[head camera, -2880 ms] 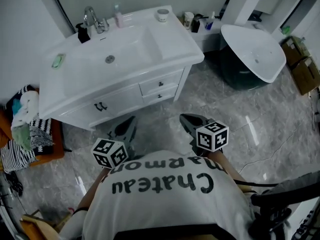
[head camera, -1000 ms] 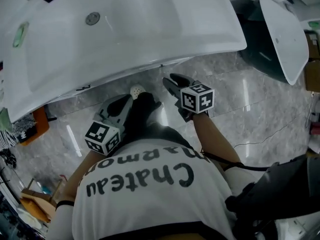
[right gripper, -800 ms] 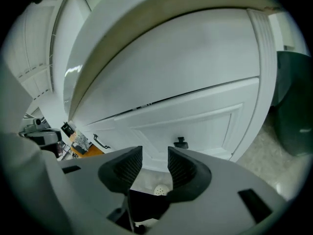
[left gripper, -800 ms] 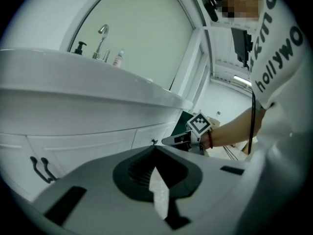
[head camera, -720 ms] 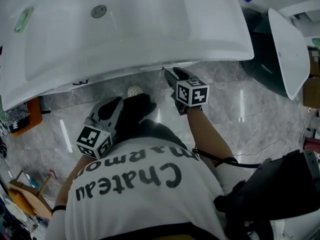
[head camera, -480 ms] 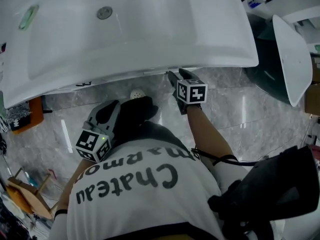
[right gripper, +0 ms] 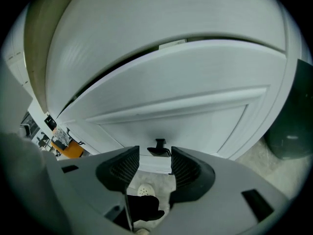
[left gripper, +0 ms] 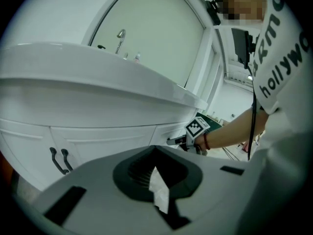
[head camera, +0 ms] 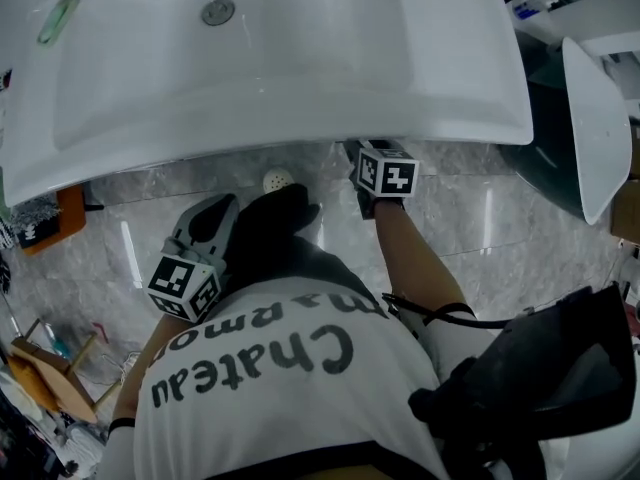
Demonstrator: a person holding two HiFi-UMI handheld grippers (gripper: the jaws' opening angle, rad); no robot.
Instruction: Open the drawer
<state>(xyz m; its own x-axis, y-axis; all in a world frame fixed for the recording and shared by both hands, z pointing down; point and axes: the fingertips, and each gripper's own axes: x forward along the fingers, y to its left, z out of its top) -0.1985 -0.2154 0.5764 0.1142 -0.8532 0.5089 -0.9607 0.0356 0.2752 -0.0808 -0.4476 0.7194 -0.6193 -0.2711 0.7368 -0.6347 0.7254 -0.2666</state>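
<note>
The white drawer front (right gripper: 186, 111) fills the right gripper view, with its small black handle (right gripper: 159, 149) low in the middle. My right gripper (right gripper: 155, 156) points straight at that handle; its jaws are opening, and the handle sits just beyond the tips, untouched. In the head view the right gripper (head camera: 358, 151) reaches under the overhanging edge of the vanity top (head camera: 300, 78), so the drawer is hidden there. My left gripper (head camera: 218, 208) hangs back over the floor, shut, with a small white scrap (left gripper: 159, 192) showing at the seam of its pads. The left gripper view shows the right gripper (left gripper: 178, 141) at the drawer.
Left of the drawer, the cabinet doors carry two black handles (left gripper: 58, 159). The person's dark knee (head camera: 270, 223) and a white shoe (head camera: 277, 180) are on the marble floor between the grippers. A white tub (head camera: 590, 118) stands at the right, an orange stool (head camera: 65, 208) at the left.
The right gripper has moved toward the vanity front until its tip lies under the counter's edge. The left gripper has shifted only a little. The head has leaned further over the sink.
</note>
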